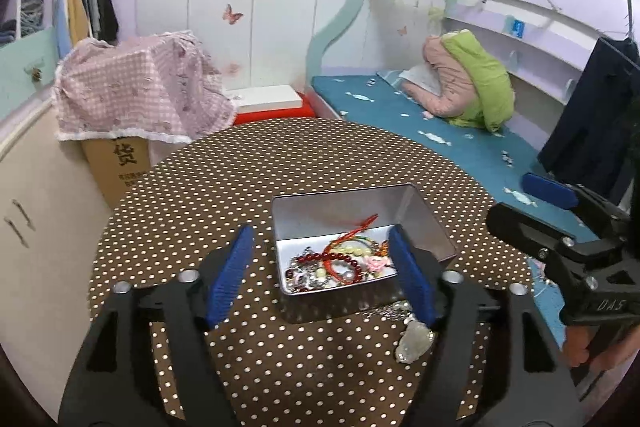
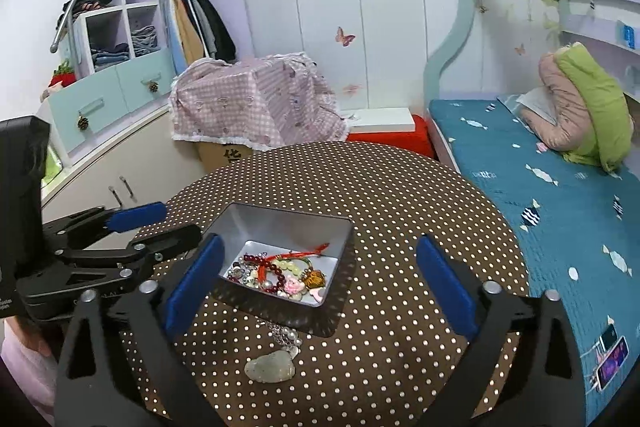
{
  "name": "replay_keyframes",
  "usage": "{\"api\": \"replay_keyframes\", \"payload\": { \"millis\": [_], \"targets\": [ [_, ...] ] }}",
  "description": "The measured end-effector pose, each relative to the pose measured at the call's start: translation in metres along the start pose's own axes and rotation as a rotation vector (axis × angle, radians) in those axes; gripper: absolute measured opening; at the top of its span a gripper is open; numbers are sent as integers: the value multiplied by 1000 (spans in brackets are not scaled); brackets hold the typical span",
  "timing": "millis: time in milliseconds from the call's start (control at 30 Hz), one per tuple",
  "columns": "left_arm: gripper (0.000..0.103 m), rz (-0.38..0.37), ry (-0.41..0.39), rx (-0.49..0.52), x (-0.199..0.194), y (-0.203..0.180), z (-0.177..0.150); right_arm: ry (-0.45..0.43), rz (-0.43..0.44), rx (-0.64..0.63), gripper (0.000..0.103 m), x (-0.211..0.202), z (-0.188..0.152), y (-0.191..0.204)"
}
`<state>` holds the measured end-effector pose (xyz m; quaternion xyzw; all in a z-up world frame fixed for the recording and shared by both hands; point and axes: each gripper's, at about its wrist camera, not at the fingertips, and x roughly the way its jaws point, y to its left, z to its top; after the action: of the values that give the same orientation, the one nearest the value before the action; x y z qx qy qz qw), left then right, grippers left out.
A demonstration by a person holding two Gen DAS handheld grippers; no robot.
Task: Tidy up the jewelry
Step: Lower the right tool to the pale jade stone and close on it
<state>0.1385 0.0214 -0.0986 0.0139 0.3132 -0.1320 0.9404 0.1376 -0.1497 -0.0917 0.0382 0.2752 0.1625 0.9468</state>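
Observation:
A silver metal tin [image 1: 424,223] [image 2: 340,259] stands on the round brown polka-dot table [image 1: 304,155] [image 2: 400,195]. It holds a tangle of jewelry [image 1: 340,263] [image 2: 280,271]: dark red beads, pale beads, red cord, a pink flower piece. A pale jade pendant on a silver chain [image 1: 414,341] [image 2: 270,367] lies on the table just in front of the tin. My left gripper [image 1: 322,275] is open and empty, its fingers on either side of the tin's near end. My right gripper [image 2: 320,287] is open and empty, above the table near the tin and pendant.
A bed with a blue cover [image 1: 400,111] [image 2: 560,195] runs along the table's right side. A cardboard box under a pink checked cloth [image 1: 136,87] [image 2: 256,99] stands behind the table. A red and white box [image 1: 272,107] sits by it. Cabinets line the left wall.

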Motion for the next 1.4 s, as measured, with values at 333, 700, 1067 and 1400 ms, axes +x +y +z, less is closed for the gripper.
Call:
{"api": "replay_keyframes", "payload": {
  "millis": [333,700,1067,1400],
  "targets": [
    [93,70,25,-8,-10,6,-24,50,-62,24,95,-4,-27,1],
    [94,83,88,-12,-6,17,-64,207,-49,31,95,23,-71,24],
    [95,118,151,-68,-1,46,-90,185,-80,-39,95,34,-81,47],
    [95,124,179,-97,3,58,-102,183,-86,-16,95,42,-87,48]
  ]
}}
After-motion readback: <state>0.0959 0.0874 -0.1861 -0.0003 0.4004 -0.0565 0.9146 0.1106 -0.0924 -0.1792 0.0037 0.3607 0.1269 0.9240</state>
